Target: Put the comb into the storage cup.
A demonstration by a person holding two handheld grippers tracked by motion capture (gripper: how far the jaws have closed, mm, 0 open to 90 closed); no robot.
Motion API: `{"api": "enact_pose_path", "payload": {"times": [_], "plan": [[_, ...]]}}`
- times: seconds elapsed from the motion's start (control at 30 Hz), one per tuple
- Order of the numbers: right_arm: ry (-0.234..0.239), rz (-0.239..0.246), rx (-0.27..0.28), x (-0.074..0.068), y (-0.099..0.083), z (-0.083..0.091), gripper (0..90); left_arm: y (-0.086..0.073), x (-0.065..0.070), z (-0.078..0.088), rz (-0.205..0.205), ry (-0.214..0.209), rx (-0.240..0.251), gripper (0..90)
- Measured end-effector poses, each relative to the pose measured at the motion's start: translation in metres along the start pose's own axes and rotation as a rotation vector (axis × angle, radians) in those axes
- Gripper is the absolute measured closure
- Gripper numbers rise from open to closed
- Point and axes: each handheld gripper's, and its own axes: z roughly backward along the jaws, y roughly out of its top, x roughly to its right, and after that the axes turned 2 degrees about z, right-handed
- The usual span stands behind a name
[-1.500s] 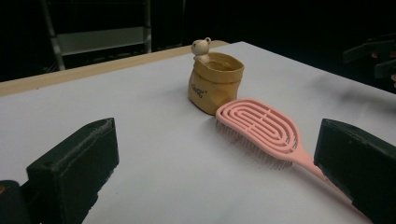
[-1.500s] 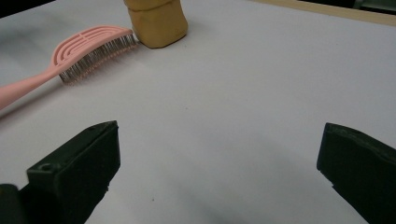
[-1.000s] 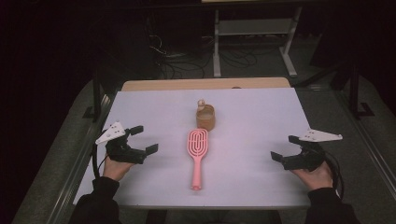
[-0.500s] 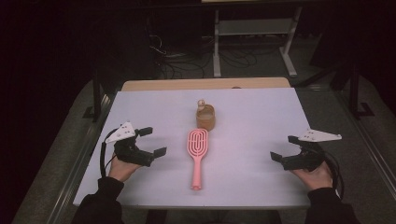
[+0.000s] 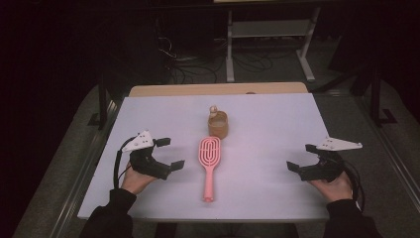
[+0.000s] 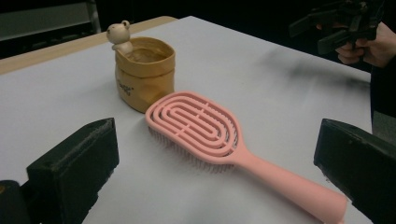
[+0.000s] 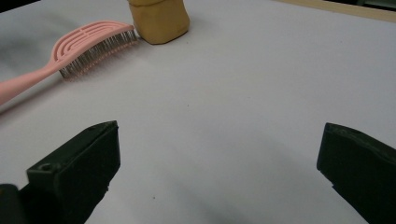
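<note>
Currently, in the high view, we see the left gripper (image 5: 169, 152) with jaws spread wide and holding nothing, near the head of the pink brush (image 5: 210, 165), which lies bristles-down in the middle of the table (image 5: 277, 124), handle toward the person. The right gripper (image 5: 303, 157) is likewise spread and empty, well apart from the brush. The brush tip sits just beside the tan cup (image 5: 218, 125).

Left gripper view: the brush (image 6: 201, 128) lies between the jaws' line of sight. Risk, in our judgement: the handle is slim and low, so a grasp could slip or pivot the head into the cup (image 6: 144, 72) and tip it, with its small bear figure (image 6: 119, 36). The cup bears dark lettering, too blurred to read.

Right gripper view: the brush (image 7: 74, 46) and cup base (image 7: 159, 16) lie far off; no writing legible.
</note>
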Motion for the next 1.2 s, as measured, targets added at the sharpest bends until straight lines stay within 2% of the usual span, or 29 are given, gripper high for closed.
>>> {"api": "enact_pose_path", "payload": {"times": [0.6, 0.87, 1.2], "plan": [[0.001, -0.001, 0.001, 0.000, 0.000, 0.000, 0.0, 0.003, 0.011, -0.017, -0.021, -0.055, -0.043, 2.0], [0.001, -0.003, 0.004, 0.000, 0.000, 0.001, 0.0, 0.003, 0.017, -0.024, -0.033, -0.092, -0.064, 5.4], [0.001, -0.002, 0.003, 0.000, 0.000, 0.000, 0.0, 0.005, 0.024, -0.032, -0.045, -0.148, -0.067, 13.3]]}}
